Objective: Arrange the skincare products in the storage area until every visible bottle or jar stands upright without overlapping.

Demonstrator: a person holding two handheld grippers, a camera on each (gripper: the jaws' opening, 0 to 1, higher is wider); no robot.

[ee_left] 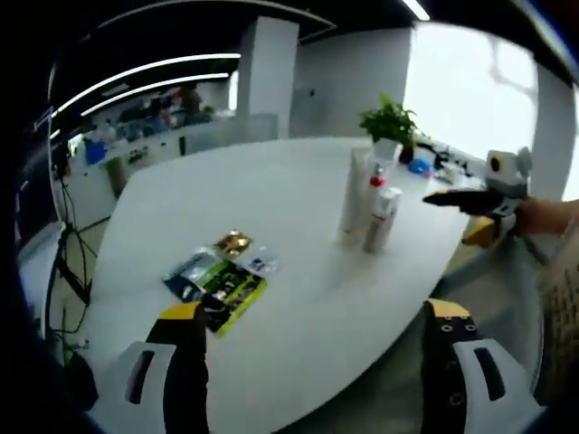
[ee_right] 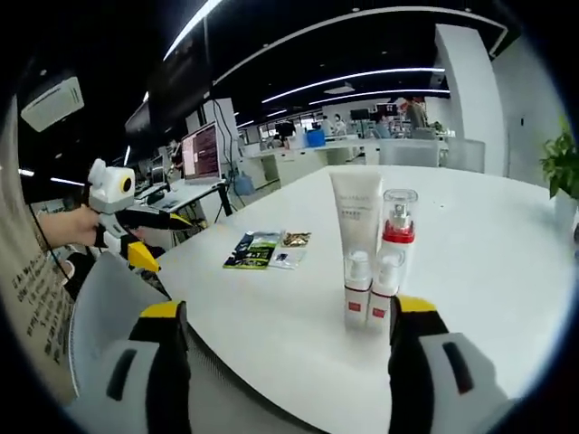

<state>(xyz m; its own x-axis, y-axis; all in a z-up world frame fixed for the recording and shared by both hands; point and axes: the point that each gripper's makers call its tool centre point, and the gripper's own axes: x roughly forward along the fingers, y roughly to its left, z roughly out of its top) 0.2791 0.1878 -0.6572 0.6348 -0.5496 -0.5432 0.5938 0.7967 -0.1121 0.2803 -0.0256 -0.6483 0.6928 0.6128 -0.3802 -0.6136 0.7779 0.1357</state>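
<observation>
Four skincare products stand in a tight cluster on the white table (ee_right: 507, 262), all upright with their long axes vertical. In the right gripper view they are a tall white tube (ee_right: 355, 217) standing on its cap, a clear-capped pump bottle (ee_right: 399, 226) with a red collar just right of it, and two small white bottles (ee_right: 359, 291) with red bases in front, side by side and touching or nearly so. The tube carries a line of small print near its top, too small to read; the red bases show pale marks, also unreadable. In the left gripper view the same cluster (ee_left: 369, 203) stands toward the table's far right, in front of a potted plant (ee_left: 390, 127).

Well apart from the bottles lies a flat group of sachets (ee_right: 267, 250), about five, overlapping: green, black, blue-white and one gold; their printing is not legible.

The right gripper (ee_right: 285, 348) sits low before the cluster, its jaws spread wide, holding nothing. The left gripper (ee_left: 317, 362) hovers over the table's near edge, jaws likewise spread and empty, its left jaw just over the sachets (ee_left: 220, 276).
</observation>
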